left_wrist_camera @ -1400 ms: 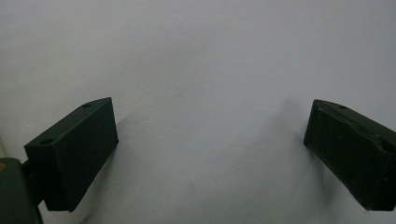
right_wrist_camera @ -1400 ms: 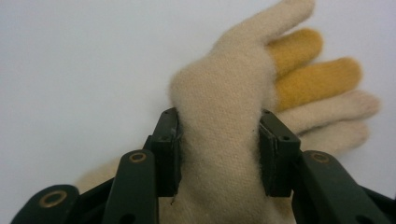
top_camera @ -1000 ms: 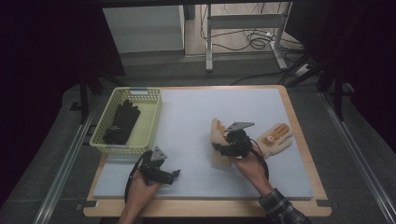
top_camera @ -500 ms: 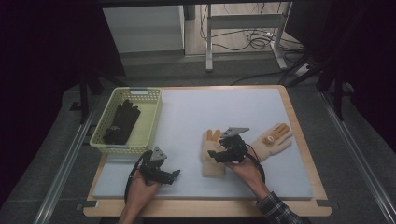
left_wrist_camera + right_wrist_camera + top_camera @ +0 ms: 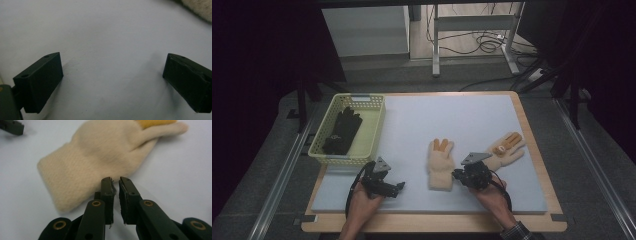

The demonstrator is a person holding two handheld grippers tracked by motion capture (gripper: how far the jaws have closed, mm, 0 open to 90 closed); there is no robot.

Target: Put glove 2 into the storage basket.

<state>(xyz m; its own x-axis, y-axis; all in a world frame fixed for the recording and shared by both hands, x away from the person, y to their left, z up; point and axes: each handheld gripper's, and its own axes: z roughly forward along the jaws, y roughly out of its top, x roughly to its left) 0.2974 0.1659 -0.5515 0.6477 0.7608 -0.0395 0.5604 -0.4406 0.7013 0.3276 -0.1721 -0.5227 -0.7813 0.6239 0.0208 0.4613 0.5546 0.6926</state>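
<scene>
1. Since a second ago the cream glove has slid left and nearer with the right gripper; it now lies flat on the counter, well apart from its partner glove at the right.

2. Nearest the person, the left gripper rests low on the bare mat with its jaws spread wide and nothing between them; a corner of the cream glove's cuff shows just beyond it.

3. The right gripper sits just beside the glove's cuff edge, its jaws nearly closed with only a thin slit between them and, as far as I can see, no fabric caught.

4. To do the next move well, I would judge it best to nip a fold of the cuff rather than the fingers, lift it clear of the mat, then carry it over the basket's rim.

5. That glove is thick, fuzzy knit, pale cream with an orange patch near the fingers, palm flat, fingers pointing away.

6. Farther left, the yellow basket holds a black glove.
</scene>
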